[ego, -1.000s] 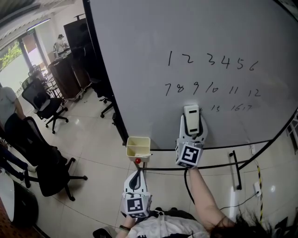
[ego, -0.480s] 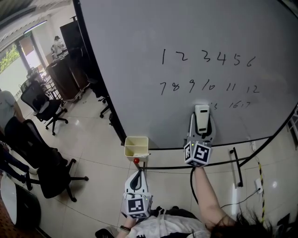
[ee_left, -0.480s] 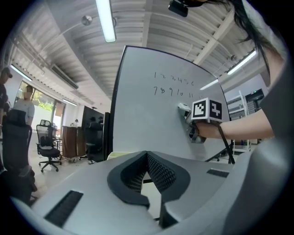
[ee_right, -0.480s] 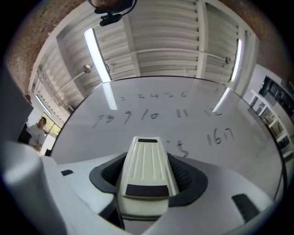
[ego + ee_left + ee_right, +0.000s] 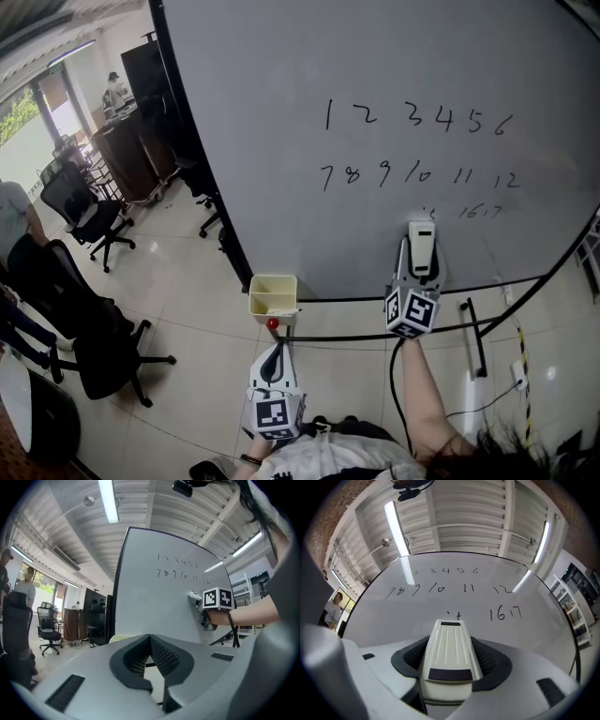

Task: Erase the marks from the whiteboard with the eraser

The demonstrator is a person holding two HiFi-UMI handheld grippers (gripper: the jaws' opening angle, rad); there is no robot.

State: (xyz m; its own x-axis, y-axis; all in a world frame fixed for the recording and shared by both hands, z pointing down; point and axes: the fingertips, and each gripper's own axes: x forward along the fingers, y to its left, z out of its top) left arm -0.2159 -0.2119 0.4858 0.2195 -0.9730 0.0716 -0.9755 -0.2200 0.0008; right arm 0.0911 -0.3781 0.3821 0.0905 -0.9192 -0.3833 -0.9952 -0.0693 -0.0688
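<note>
The whiteboard [image 5: 281,141] carries black handwritten numbers: 1 to 6 [image 5: 417,118] on top, 7 to 12 [image 5: 419,175] below, then "16 17" [image 5: 481,212]. Small leftover strokes [image 5: 427,211] sit just above the white eraser [image 5: 423,244]. My right gripper [image 5: 422,261] is shut on the eraser and presses it against the board's lower part. In the right gripper view the eraser [image 5: 449,644] fills the jaws of the right gripper [image 5: 450,667], with "16 17" [image 5: 505,613] up to its right. My left gripper [image 5: 277,350] hangs low near the person's body, shut on nothing, also in its own view [image 5: 151,654].
A pale yellow tray [image 5: 273,292] hangs at the board's lower left edge, a red knob [image 5: 276,324] under it. The black stand bars [image 5: 473,337] run below the board. Office chairs [image 5: 94,220], dark cabinets [image 5: 141,141] and people [image 5: 14,211] occupy the tiled floor at left.
My right gripper slid the eraser rightward and a little down along the third row. The "13" marks visible before are wiped to faint strokes. The left gripper stayed put.
</note>
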